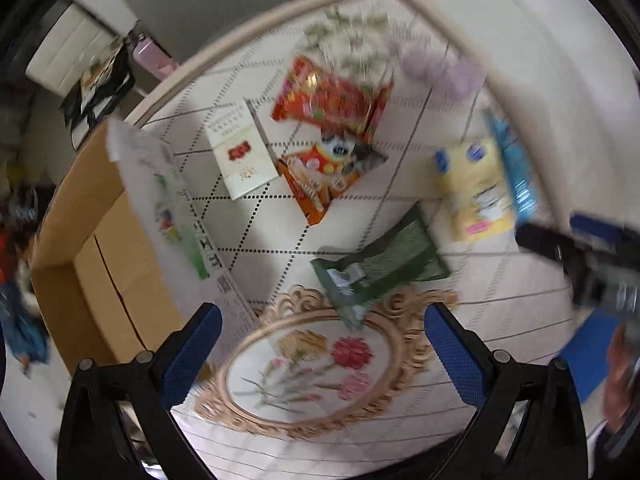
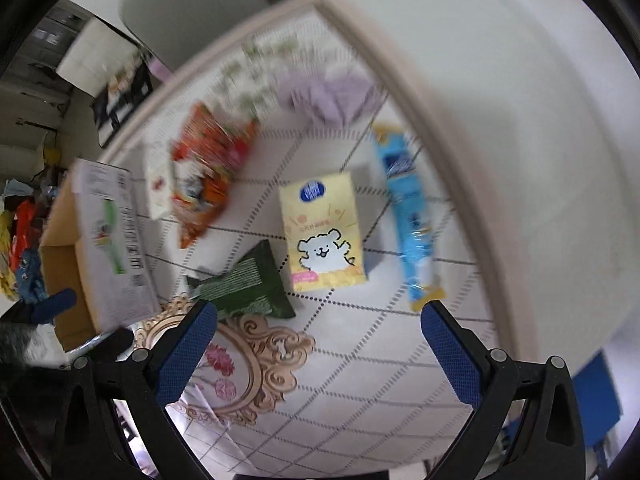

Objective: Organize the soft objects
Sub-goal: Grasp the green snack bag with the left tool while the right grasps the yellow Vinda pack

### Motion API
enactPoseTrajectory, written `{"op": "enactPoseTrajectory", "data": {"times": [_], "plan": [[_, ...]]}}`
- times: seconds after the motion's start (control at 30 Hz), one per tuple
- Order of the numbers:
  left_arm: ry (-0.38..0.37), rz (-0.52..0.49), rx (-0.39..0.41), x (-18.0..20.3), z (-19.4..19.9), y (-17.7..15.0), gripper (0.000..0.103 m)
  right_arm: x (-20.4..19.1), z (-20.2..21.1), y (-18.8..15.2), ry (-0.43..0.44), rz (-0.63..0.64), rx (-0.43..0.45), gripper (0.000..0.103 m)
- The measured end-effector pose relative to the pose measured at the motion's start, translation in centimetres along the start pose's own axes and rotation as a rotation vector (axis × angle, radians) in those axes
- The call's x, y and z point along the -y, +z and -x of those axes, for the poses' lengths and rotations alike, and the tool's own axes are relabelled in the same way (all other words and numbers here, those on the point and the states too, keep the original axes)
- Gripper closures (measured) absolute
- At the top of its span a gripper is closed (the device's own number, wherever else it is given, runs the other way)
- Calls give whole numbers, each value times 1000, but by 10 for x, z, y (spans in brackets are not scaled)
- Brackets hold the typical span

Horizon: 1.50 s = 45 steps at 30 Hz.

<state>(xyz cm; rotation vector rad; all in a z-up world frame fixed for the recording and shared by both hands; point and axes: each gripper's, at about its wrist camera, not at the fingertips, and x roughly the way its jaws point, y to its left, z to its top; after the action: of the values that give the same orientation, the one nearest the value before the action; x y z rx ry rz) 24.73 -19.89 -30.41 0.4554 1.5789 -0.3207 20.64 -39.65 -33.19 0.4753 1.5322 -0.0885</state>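
Packets lay scattered on the patterned table: a yellow tissue pack, a blue pack beside it, a green pouch, red snack bags. Both the left gripper and right gripper hung wide open, holding nothing. A cardboard box stood left.

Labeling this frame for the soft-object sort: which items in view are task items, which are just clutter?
Task items: yellow tissue pack, blue pack, green pack, red snack bag, orange snack bag, purple cloth, cardboard box.

Clutter: white card box, floral mat print.
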Motion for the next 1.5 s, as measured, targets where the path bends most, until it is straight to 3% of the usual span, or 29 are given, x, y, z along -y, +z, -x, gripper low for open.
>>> {"op": "enactPoseTrajectory", "data": {"times": [0.17, 0.2, 0.23, 0.27, 0.43, 0.57, 0.63, 0.67, 0.7, 0.77, 0.83, 0.97, 1.03, 1.23, 1.33, 1.4, 1.5], "plan": [[14, -123, -44, 12, -31, 4, 0, -1, -65, 19, 58, -44, -96, 7], [18, -148, -48, 15, -34, 5, 0, -1, -72, 20, 45, -40, -105, 15], [13, -179, -56, 18, -38, 6, 0, -1, -77, 20, 30, -38, -117, 30], [9, -210, -66, 21, -41, 7, 0, 1, -80, 18, 34, -45, -133, 37], [34, -392, -107, 47, -64, 15, 0, 23, -81, -2, -5, -68, -182, 36], [51, -464, -153, 64, -91, 25, 0, 41, -80, -24, -1, -89, -224, 36], [61, -475, -179, 68, -104, 29, 10, 43, -81, -30, -2, -88, -220, 35], [58, -473, -185, 69, -107, 30, 23, 42, -81, -33, -4, -87, -214, 35], [57, -464, -198, 69, -110, 32, 41, 43, -81, -34, -6, -88, -210, 35], [21, -386, -235, 63, -115, 33, 52, 42, -78, -35, -16, -88, -199, 35], [-36, -270, -250, 52, -116, 34, 54, 42, -76, -35, -19, -89, -192, 35], [-247, 47, -323, 17, -129, 34, 53, 33, -84, -31, -11, -110, -195, 35], [-279, 121, -328, 8, -138, 34, 53, 29, -88, -29, -10, -120, -196, 35], [-263, 150, -313, 10, -139, 48, 53, 22, -99, -22, -43, -138, -209, 35], [-244, 151, -293, 10, -135, 31, 54, 14, -110, -17, -61, -147, -205, 35], [-217, 140, -270, 12, -126, 26, 63, 9, -113, -17, -82, -141, -190, 36], [-200, 132, -231, 18, -115, 19, 69, 2, -113, -21, -74, -139, -173, 37]]}}
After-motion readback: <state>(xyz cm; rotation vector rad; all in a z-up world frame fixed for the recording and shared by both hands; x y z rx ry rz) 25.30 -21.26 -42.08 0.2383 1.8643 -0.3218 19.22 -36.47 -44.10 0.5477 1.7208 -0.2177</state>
